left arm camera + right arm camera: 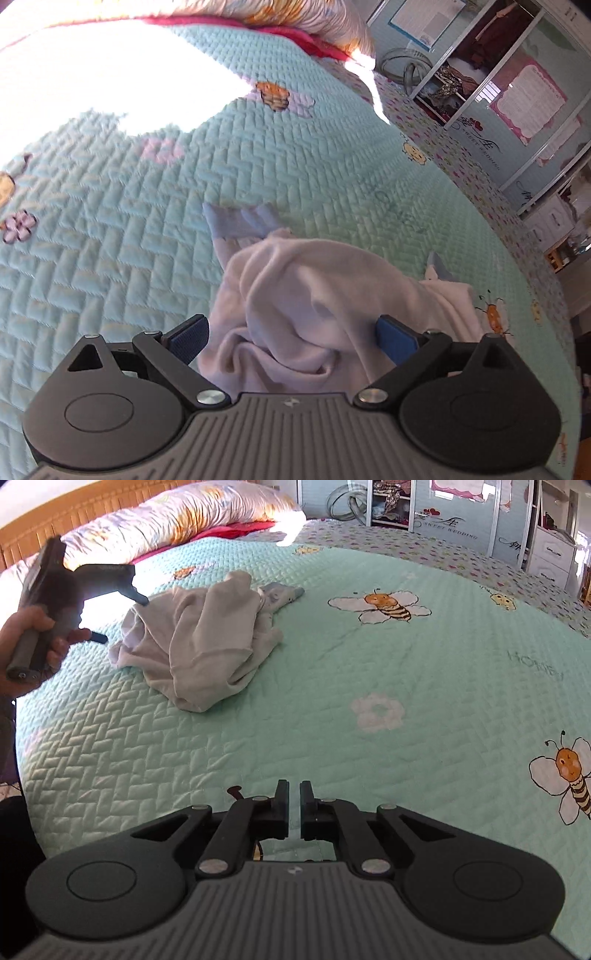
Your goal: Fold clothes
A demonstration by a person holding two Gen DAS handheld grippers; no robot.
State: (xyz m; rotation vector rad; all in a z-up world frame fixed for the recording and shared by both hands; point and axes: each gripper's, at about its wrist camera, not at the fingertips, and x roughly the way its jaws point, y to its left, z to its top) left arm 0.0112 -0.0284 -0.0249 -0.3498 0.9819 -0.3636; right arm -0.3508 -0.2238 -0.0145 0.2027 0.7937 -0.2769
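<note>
At lower centre, the left hand-held gripper [291,338] hangs wide open around a crumpled white garment [295,295] on the quilted green bed [110,258].

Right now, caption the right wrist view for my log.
Right gripper nearly shut, empty, above the quilt; open left gripper at the crumpled pale garment.

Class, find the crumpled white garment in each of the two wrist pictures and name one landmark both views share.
Left wrist view: the white garment fills the lower middle, lying between the open fingers of the left tool.
Right wrist view: the same garment lies upper left on the bed, beside the left tool.
Shared landmark: the word "HONEY" on the green quilt.
</note>
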